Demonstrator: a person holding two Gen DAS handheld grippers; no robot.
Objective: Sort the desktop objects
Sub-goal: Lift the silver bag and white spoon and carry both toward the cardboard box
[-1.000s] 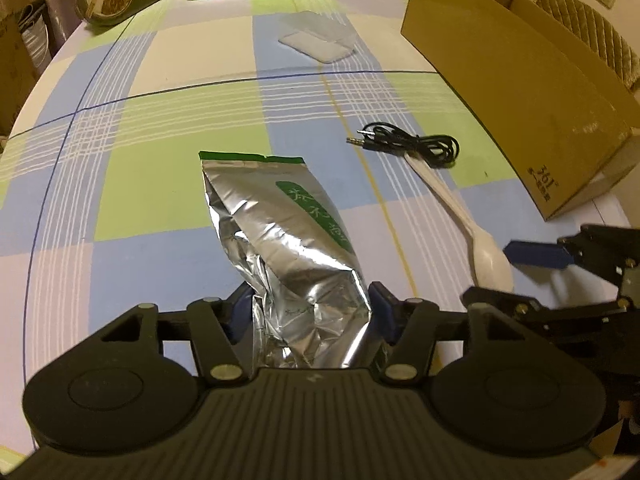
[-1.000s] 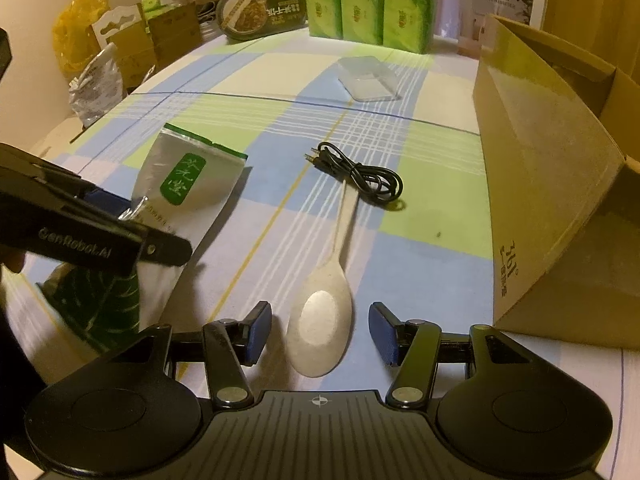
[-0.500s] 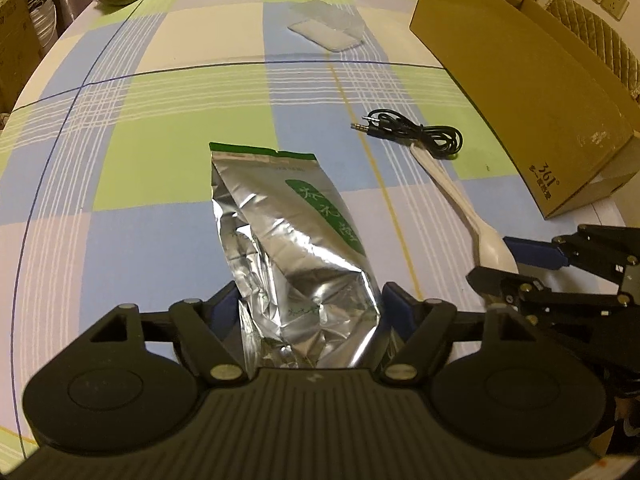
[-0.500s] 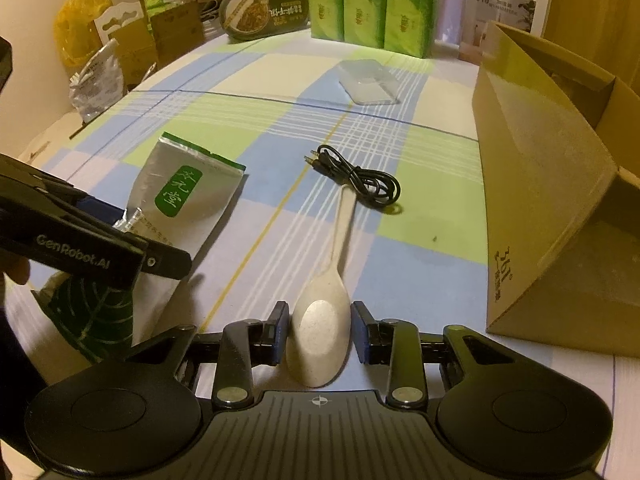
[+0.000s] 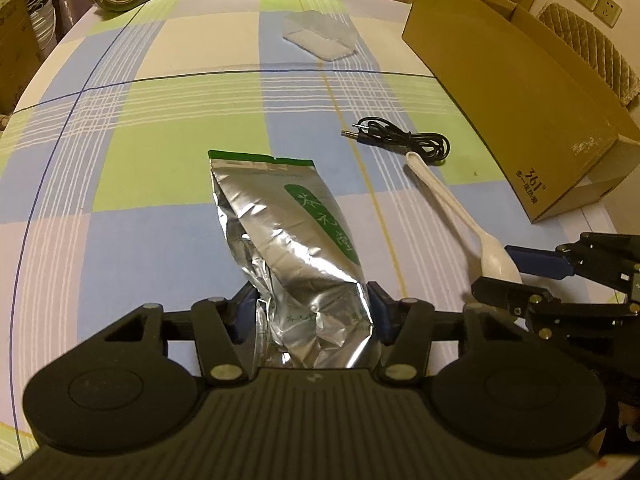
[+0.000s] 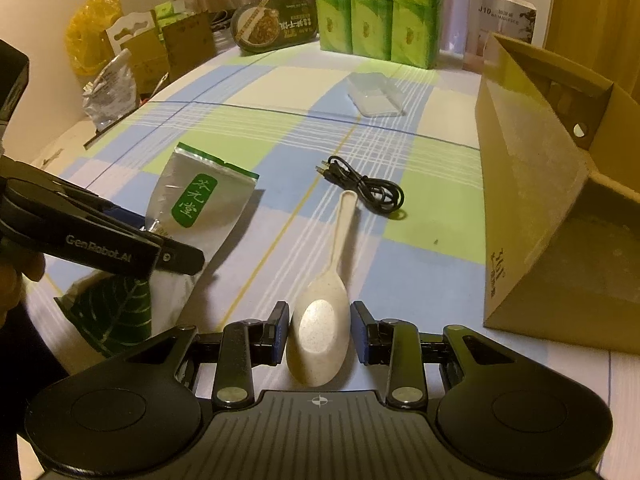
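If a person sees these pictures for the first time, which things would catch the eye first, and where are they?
Probably the shiny silver foil pouch, lying on the checked tablecloth with its lower end between the closing jaws of the left gripper. Next, the cream spoon, its bowl between the right gripper's pads. A big cardboard box stands at the right.

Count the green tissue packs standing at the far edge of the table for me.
3 columns of green tissue packs show in the right wrist view: left, middle, right. Each seems to be two packs stacked, which would make six; more may be hidden behind.
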